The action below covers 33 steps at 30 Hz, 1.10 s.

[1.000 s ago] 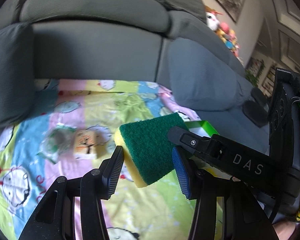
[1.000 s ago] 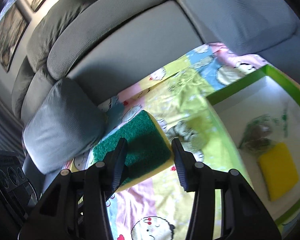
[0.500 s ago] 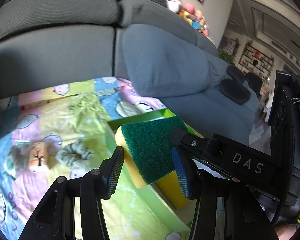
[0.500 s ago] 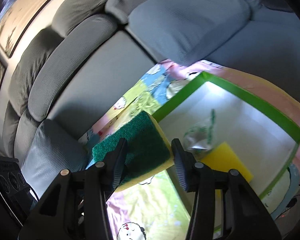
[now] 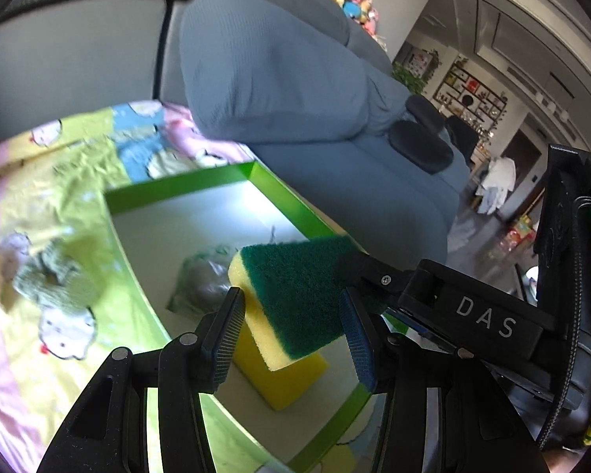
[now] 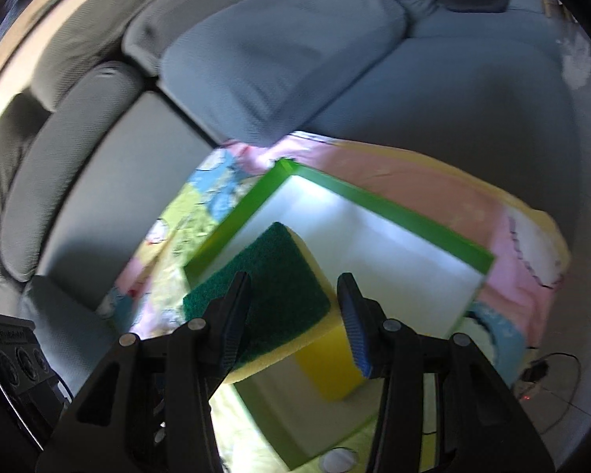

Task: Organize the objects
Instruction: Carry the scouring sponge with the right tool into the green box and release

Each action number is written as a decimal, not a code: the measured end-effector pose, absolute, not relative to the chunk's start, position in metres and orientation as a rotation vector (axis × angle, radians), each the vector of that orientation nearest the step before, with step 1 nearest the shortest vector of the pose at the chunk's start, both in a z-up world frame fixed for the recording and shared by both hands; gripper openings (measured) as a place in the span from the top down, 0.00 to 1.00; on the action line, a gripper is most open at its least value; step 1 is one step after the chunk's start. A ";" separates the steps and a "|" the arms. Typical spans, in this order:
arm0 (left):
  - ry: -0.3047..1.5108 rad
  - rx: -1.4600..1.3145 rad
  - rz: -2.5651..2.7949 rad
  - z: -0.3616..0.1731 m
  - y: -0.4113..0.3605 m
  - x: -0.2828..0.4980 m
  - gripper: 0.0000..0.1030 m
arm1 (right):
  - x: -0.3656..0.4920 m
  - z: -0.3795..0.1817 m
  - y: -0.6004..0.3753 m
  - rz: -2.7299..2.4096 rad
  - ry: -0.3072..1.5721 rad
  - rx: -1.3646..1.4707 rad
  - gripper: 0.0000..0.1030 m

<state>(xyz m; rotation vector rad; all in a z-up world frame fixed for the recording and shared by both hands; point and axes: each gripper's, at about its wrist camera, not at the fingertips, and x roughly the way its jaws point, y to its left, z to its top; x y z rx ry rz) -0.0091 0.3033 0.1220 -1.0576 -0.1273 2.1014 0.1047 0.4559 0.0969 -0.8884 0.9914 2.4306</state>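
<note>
Left wrist view: the left tongs [image 5: 291, 309] stand partly closed on a rectangular scouring sponge with a dark green pad on yellow foam [image 5: 299, 287], one pad against each of its edges, and the right tongs [image 6: 293, 293] reach in from the right to grip the same sponge, also partly closed. The sponge hangs in the air over the shallow white box with a bright green rim [image 5: 185, 187], which sits on the patchwork cartoon-print blanket [image 5: 78, 149] spread across the grey fabric sofa [image 5: 275, 71]. Inside the box lie a plain yellow foam sponge [image 5: 283, 380], directly under the held one, and a crumpled clear packet with green print [image 5: 205, 280] just beside it, so two things look put away. The held sponge is not yet set down; it appears ready to be lowered and let go. Outside the box, near its left wall, a pale green fabric scrunchie [image 5: 55, 280] lies on the blanket and probably remains to be collected. Something small sits at the far left edge, too blurred to identify.
</note>
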 end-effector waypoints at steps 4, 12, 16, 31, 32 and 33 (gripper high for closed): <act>-0.123 -1.105 2.051 0.113 0.313 -0.008 0.51 | 0.108 0.086 0.470 2.357 0.978 -0.916 0.56; -0.071 -1.151 2.042 0.100 0.323 -0.002 0.51 | 0.107 0.072 0.475 2.293 0.943 -0.992 0.56; -0.029 -1.132 2.096 0.102 0.319 -0.001 0.51 | 0.106 0.073 0.475 2.283 0.945 -0.986 0.56; 0.012 -1.066 2.371 0.126 0.231 -0.004 0.36 | 0.092 0.086 0.448 2.422 0.992 -0.935 0.52; 0.001 -1.065 2.401 0.127 0.218 -0.004 0.36 | 0.090 0.086 0.445 2.440 1.002 -0.938 0.51; -0.010 -1.067 2.430 0.128 0.208 -0.005 0.36 | 0.087 0.087 0.442 2.463 1.009 -0.941 0.50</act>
